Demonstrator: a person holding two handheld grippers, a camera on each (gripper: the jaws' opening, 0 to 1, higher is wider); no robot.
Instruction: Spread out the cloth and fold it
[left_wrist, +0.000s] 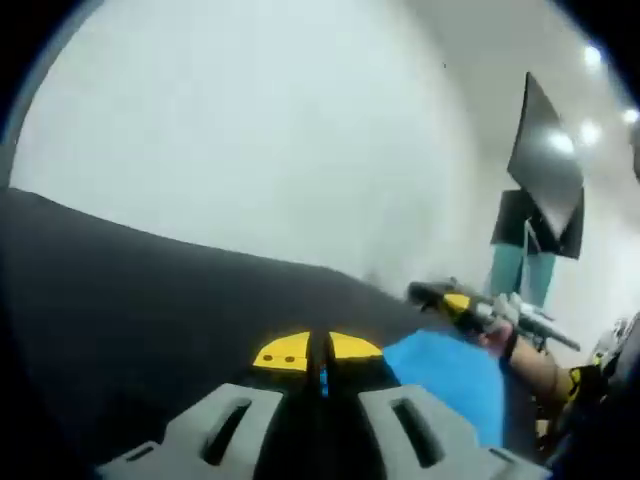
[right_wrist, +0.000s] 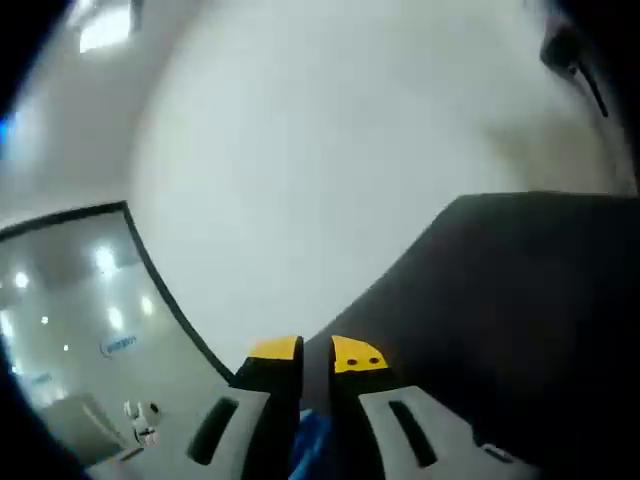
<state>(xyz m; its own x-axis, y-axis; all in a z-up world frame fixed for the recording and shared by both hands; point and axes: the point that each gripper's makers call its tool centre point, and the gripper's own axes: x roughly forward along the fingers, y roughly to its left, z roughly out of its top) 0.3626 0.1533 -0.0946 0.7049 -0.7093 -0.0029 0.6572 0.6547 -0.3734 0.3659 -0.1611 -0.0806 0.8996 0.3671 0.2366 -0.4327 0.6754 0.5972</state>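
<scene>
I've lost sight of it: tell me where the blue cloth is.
The blue cloth sits low right in the left gripper view, beside the left gripper on the dark surface; a blue scrap also peeks between the right gripper's jaws.

Office-like room: white wall, glass partition, ceiling lights.

We look along the left gripper and the right gripper, tilted upward toward a wall — close over the dark cloth, which both views share.
</scene>
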